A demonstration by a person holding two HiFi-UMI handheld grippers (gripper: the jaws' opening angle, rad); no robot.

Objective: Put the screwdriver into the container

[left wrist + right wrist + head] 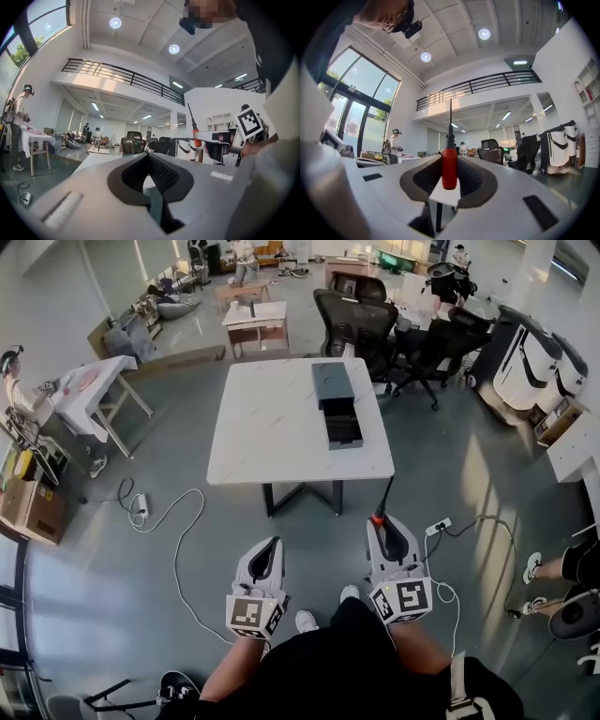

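Observation:
My right gripper (382,524) is shut on the screwdriver (379,517), held by its red handle with the dark shaft pointing ahead toward the white table (272,427). In the right gripper view the red handle (449,168) stands upright between the pads. The dark container (335,401), a box with a tray pulled out toward me, lies on the table's right half, well ahead of both grippers. My left gripper (274,544) hangs over the floor beside the right one, its jaws together on nothing. From the left gripper view the screwdriver (193,125) shows at the right.
Black office chairs (361,315) stand behind the table. A white cable and a power strip (141,507) lie on the floor at left, another strip (438,526) at right. A person (14,381) works at a side table; someone's legs (558,568) show at right.

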